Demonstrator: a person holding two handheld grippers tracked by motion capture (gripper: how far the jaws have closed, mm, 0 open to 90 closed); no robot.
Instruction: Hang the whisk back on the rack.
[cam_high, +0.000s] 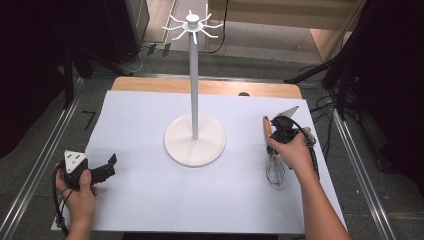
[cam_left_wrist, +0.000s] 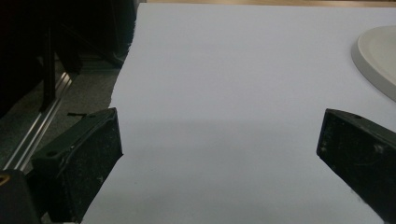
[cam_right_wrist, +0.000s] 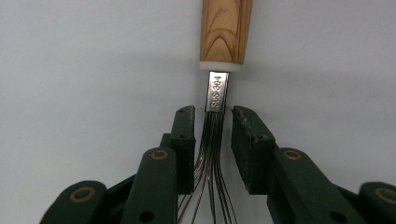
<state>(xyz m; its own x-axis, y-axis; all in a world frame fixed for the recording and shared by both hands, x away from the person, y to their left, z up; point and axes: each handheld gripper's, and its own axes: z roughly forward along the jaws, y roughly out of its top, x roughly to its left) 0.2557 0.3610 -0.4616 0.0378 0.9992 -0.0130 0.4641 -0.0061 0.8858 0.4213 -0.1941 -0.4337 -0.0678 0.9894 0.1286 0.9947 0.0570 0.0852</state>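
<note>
Whisk (cam_high: 274, 159) flat on the white table (cam_high: 150, 200), lower right of the high view, wooden handle toward the top of the frame, wire bulb toward the bottom; hook stand (cam_high: 194, 131) at centre, well apart from it.

Right gripper (cam_right_wrist: 212, 116) straddling the wires just below the metal collar in the right gripper view; jaws narrowed to a slim gap, left one close against the wire bundle, right one with a sliver of daylight; not yet a firm pinch, as judged.

Left gripper (cam_high: 102, 169) resting at lower left of the high view, jaws spread wide over bare table, nothing between.

Risks, as judged:
- grip on springy wires rather than on the collar or handle; wires likely to flex and splay under pressure, whisk then free to slip or swivel;
- handle end heavy and far from the pinch; probable droop on lifting;
- uneven contact, one jaw ahead of the other; whisk liable to get nudged sideways across the smooth table;
- with a tilted whisk, poor aim at the small hooks at upper centre.
</note>
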